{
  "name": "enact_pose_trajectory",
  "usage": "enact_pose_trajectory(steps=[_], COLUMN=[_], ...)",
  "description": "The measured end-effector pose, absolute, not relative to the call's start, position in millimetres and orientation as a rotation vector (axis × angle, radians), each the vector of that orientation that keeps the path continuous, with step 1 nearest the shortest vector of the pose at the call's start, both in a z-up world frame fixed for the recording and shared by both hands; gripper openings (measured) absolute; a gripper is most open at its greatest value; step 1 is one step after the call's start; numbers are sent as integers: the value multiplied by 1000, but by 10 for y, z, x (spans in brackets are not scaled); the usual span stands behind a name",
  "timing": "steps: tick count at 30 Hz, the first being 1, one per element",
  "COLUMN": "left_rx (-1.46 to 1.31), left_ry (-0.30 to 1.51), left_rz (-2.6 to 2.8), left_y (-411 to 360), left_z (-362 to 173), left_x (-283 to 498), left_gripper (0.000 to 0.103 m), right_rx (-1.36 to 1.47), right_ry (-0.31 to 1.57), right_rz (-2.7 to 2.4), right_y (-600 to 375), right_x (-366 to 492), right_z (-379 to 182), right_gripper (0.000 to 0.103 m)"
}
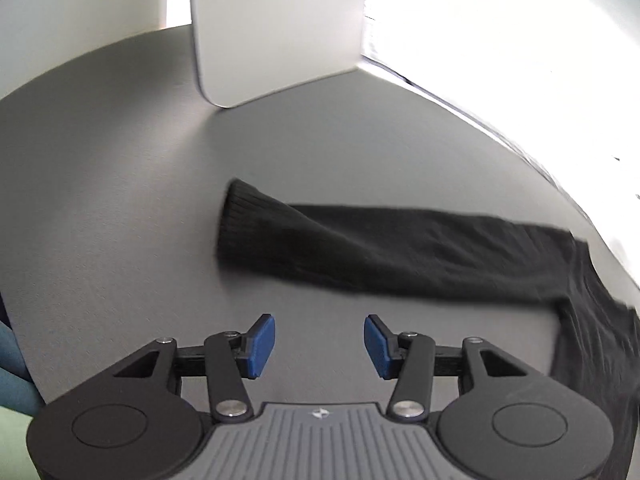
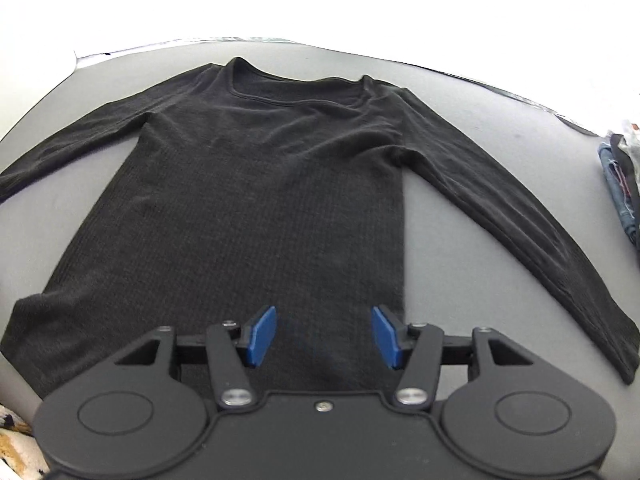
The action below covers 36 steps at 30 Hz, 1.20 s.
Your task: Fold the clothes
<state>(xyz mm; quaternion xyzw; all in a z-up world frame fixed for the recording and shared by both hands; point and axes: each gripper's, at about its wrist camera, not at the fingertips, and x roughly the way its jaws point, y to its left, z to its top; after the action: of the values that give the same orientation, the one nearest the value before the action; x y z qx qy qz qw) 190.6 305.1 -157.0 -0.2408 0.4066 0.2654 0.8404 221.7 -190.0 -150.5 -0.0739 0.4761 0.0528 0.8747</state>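
**Black top spread flat, both grippers empty**

The grey counter (image 2: 460, 216) carries a black long-sleeved top (image 2: 248, 200), lying flat with its neckline at the far edge, hem nearest the right wrist camera and both sleeves angled outward. In the left wrist view one sleeve (image 1: 360, 252) stretches across the counter, its ribbed cuff pointing left. A white panel (image 1: 276, 28) stands upright on the counter beyond that sleeve. A folded pile of denim (image 2: 620, 184) sits at the counter's right edge, apart from the top. The right gripper (image 2: 324, 338) hovers over the hem, blue pads spread, nothing between them. The left gripper (image 1: 320, 346) is likewise spread over bare counter, just short of the sleeve.
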Motion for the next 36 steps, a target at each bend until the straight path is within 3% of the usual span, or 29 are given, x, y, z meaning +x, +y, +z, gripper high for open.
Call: enact_pose_trajectory(steps=[8,16,19,24,28,30,32,36], left_rx=[-498,-360,-408,-625,-626,-610,-525,-600], left_ry=[884,984,983,915,906,899,911,868], left_rz=[640,606,595,507,587,655,742,731], left_y=[3772,3673,3669,3705,3626,3569,3479,3524], left_z=[-1822,-1973,-1964,-1966,-1998,-2000,-2001,-1987], left_x=[2252,2266,2217,2229,2314,2332,2355,2341], left_gripper=[52,52,52,65,64,54,22,13], right_rx=[-275,-372,-383,-394,-414,-424,-425,-396], right_ry=[997,1022,1018,1024,1025,1019,1018,1022], right_rz=[196,221,214,221,245,255,261,241], right_y=[-1054,-690,-662,-610,-545,-532,-547,-638], right_x=[2268,2264,2302,2361,2387,2381,2374,2376], right_z=[-1616,-1699,-1688,-1716,-1748,-1748,-1746,-1740], right_gripper=[59,63,65,66,67,67,67,68])
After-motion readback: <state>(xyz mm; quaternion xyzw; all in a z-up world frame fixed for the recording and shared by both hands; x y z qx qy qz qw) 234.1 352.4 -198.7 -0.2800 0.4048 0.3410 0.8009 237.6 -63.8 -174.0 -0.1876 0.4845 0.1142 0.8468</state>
